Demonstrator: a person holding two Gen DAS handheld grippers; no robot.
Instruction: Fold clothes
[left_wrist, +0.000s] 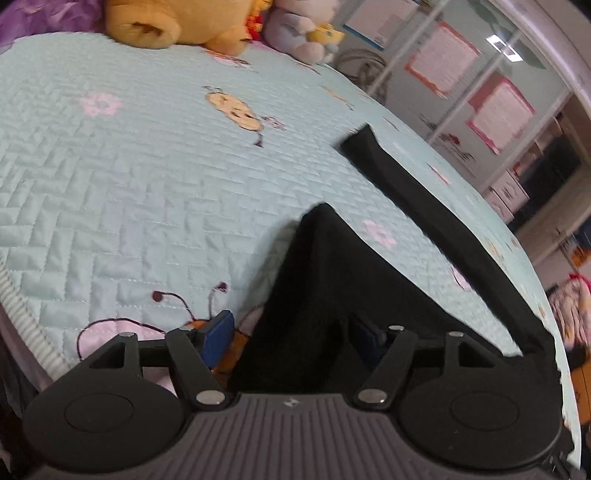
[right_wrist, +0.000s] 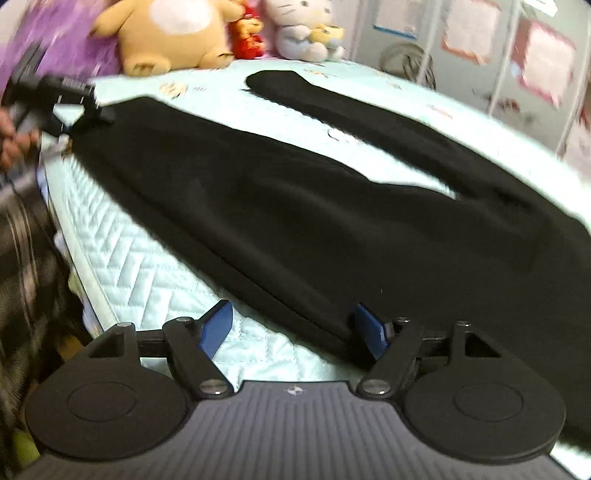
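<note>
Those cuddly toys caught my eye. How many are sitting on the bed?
4, all along the bed's far edge: a tan bear, a small red toy, a white cat, and a small yellow toy against the cat. More may be hidden outside the view.

Black trousers (right_wrist: 295, 206) lie flat on the bed — 2 legs spread apart.

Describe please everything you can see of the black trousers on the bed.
The black trousers are of soft, matte, knit-like fabric with no print visible. They lie spread flat on the light green quilted bedspread, the two legs apart in a V: one broad leg runs near the bed's edge, the other narrower leg stretches toward the plush toys. The cloth looks mostly smooth, with slight folds. The left tool is at the end of the near leg; the open right tool straddles its edge without pinching.
</note>
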